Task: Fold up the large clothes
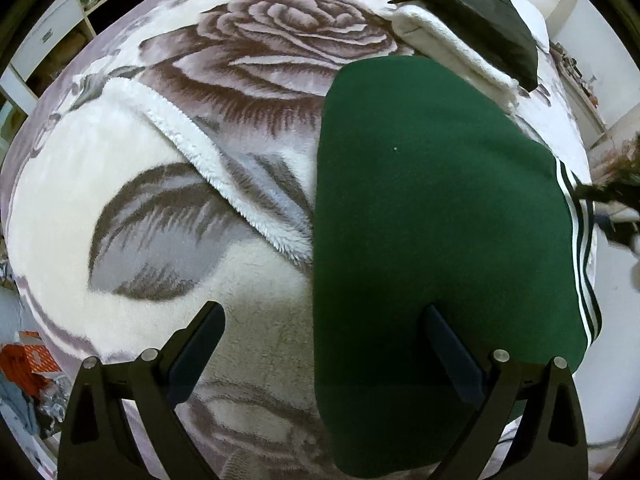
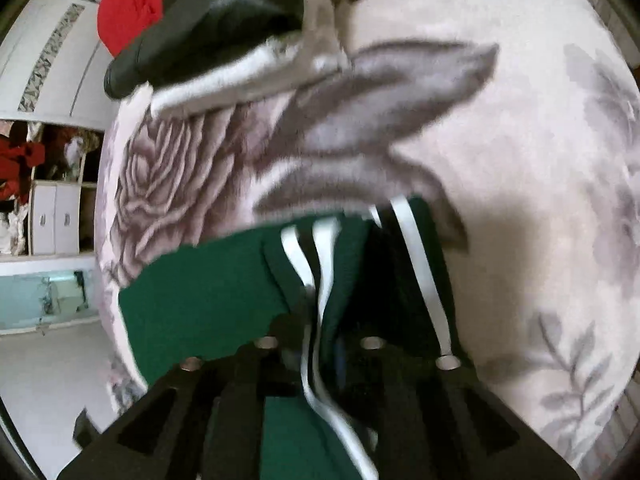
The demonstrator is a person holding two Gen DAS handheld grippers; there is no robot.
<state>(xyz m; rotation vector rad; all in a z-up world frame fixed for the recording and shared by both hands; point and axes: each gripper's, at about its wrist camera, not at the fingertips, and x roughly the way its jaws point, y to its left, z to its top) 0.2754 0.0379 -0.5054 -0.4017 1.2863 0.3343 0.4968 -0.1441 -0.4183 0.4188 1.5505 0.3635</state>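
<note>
Bedroom setting: a bed under a plush rose-print blanket [image 1: 248, 60] serves as the folding surface, with white shelving at the edges of both views.

We count one green garment [image 1: 440, 208], laid flat on the blanket's right half as the left camera sees it. Its smooth, doubled-over look suggests, in our judgement, that a fold is already in. A white-striped trim [image 1: 580, 248] runs along its far right edge.

Beyond it, one folded white fleece item [image 1: 452, 44] carries one dark green folded garment [image 1: 476, 16]. We take this for a finished stack, kept clear of the working area. A red item [image 2: 132, 4] lies behind that.

Two claws. The left claw [image 1: 324, 344] hangs wide open above the garment's near edge, gripping nothing. The right claw [image 2: 320, 344] is partly open, with striped trim [image 2: 320, 280] bunched between its jaws; blur hides whether the pads press on it.
</note>
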